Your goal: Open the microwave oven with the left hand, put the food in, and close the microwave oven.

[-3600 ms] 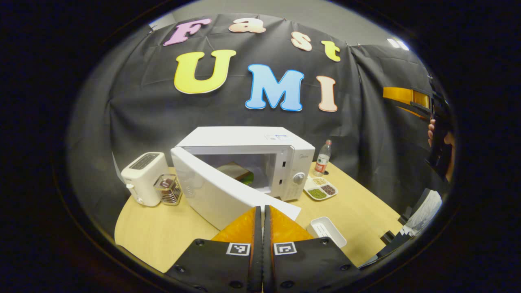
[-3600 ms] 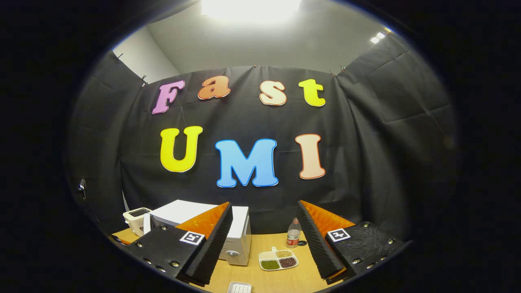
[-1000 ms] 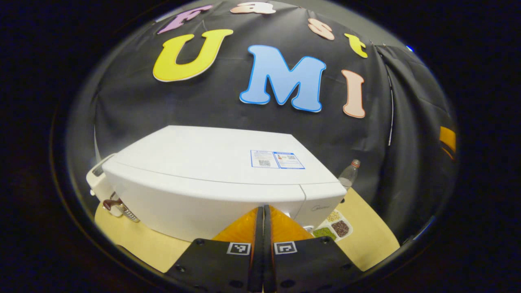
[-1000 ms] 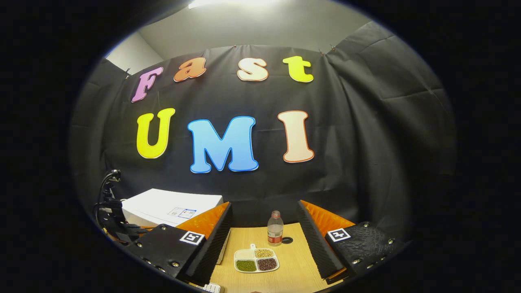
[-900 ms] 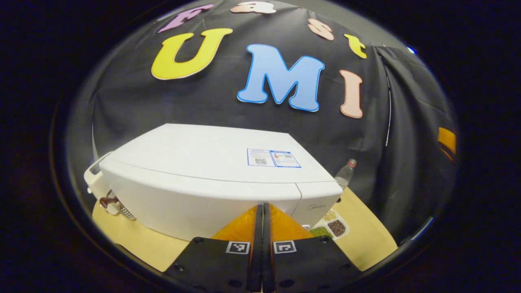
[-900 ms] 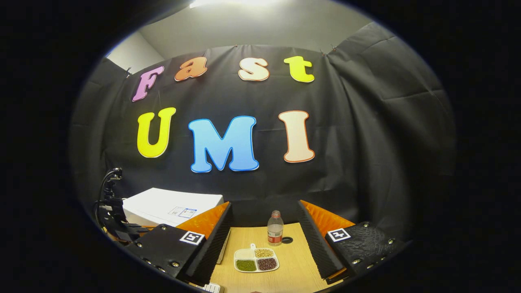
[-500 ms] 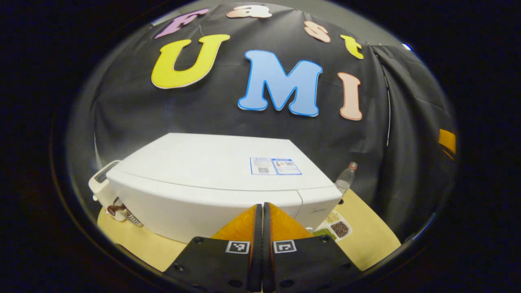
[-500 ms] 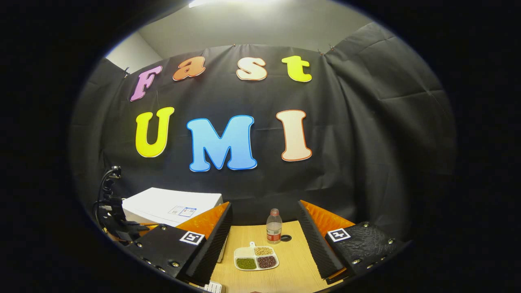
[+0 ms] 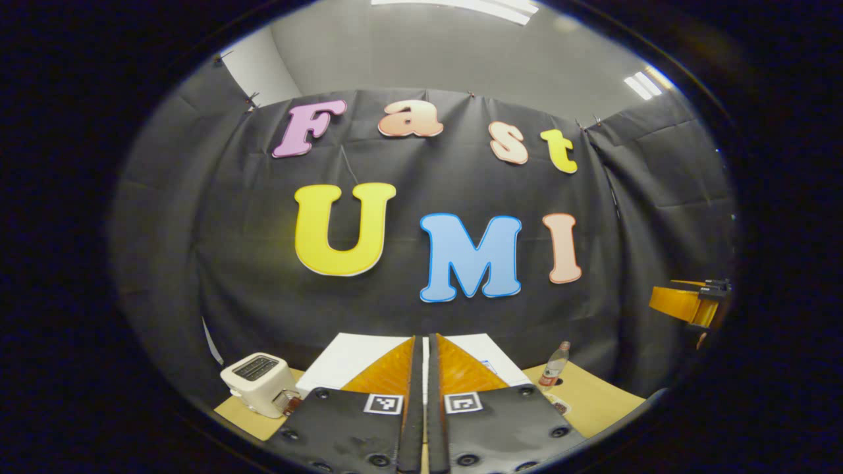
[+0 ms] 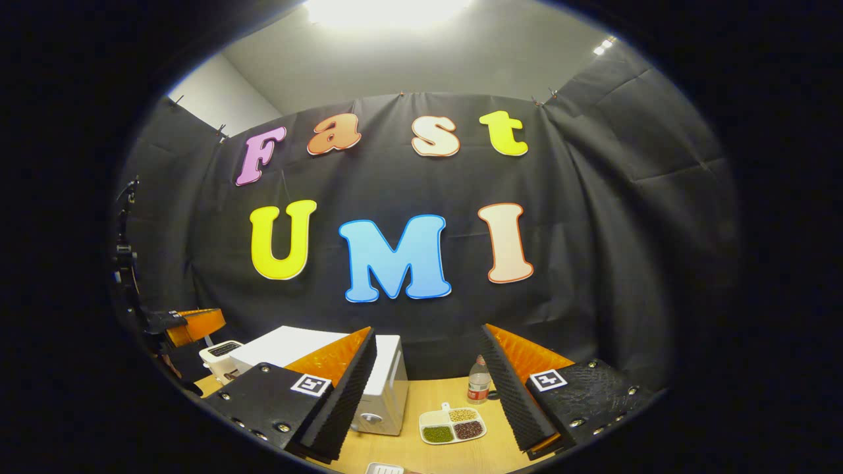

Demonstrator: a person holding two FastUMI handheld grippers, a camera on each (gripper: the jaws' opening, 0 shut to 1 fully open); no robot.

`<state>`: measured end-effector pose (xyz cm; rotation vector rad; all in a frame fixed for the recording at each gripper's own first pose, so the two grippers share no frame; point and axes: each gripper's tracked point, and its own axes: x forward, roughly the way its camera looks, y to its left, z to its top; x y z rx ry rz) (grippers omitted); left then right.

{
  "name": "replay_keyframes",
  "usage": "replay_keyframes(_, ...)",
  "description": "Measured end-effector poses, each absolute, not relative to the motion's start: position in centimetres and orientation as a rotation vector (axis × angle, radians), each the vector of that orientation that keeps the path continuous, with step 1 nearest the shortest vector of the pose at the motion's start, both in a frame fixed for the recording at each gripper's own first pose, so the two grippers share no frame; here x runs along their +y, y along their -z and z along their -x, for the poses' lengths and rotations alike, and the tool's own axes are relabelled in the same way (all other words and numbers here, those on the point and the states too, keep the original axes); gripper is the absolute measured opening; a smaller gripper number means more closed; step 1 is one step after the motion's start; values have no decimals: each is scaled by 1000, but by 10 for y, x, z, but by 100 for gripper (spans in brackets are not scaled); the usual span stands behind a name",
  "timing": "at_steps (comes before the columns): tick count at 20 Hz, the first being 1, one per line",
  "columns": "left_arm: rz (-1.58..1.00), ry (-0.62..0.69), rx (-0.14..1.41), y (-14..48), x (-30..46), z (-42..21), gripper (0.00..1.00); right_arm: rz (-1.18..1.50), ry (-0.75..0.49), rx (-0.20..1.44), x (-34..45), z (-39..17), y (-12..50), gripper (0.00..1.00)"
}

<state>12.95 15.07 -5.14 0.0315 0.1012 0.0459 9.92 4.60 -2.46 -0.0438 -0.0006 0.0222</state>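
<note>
The left gripper (image 9: 421, 375), jaws pressed together on nothing, is lifting back from the microwave oven (image 10: 385, 382), whose door is now closed with the food inside, so the task looks finished. On the counter (image 10: 421, 454), the divided dish (image 10: 453, 426) is holding beans. The right gripper (image 10: 428, 388) is hovering with jaws wide.

Both views evenly lit from overhead. Right gripper view: ceiling light (image 10: 385, 12) blown out to white glare at top centre, detail lost there. Left gripper view: strip lights (image 9: 642, 84) bright but still defined. Black cloth (image 9: 197, 263) soaks up light, folds faintly visible. Strong fisheye bending toward edges; rim darkens and softens. Centre sharp, no motion blur. Table (image 10: 421, 454) shadows soft, weak.
</note>
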Motion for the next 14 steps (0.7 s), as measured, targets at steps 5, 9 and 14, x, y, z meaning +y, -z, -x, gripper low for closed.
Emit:
replay_keyframes(5,-37,-71,62,13,182,-80,97,61,-39,-25,79,-72,3,94)
replay_keyframes(9,-23,-56,57,3,196,-49,97,74,-29,-49,98,-50,-4,94)
replay_keyframes(14,-20,-37,41,-9,212,-21,96,60,-3,-45,113,-33,-3,94)
